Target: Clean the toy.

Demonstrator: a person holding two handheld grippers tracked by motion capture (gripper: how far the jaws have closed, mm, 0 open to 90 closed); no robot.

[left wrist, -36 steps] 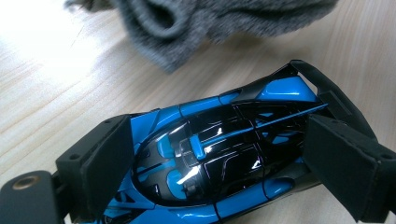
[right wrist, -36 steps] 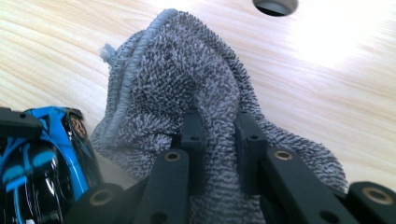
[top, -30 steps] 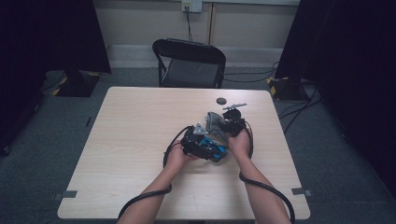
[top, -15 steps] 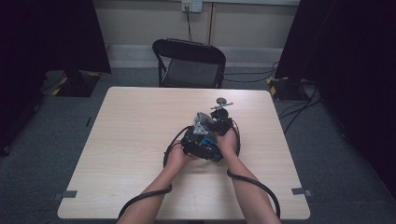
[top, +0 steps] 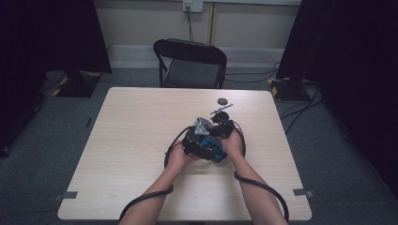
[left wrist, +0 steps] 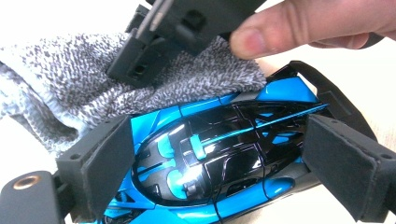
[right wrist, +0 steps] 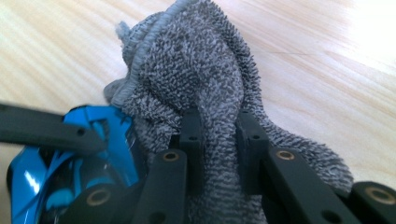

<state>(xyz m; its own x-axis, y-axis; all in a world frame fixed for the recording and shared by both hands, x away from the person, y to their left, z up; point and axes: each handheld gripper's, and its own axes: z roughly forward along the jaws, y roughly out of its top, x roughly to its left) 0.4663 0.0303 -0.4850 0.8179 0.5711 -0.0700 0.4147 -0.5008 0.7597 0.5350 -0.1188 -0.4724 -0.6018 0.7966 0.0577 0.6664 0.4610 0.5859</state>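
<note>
Left gripper (left wrist: 219, 163) clamped blue toy car (left wrist: 219, 158) across its sides, mid-table (top: 122, 140). Right gripper (right wrist: 219, 140) pinched grey cloth (right wrist: 205, 70), pressed against car's body. Risk: wiping push could twist car out of pads; loose cloth fold might snag rear wing.

high view: above, looking forward-down at table (top: 141, 140) | gripper views: close-up | shared: toy car (left wrist: 219, 163), cloth (right wrist: 210, 70)
</note>
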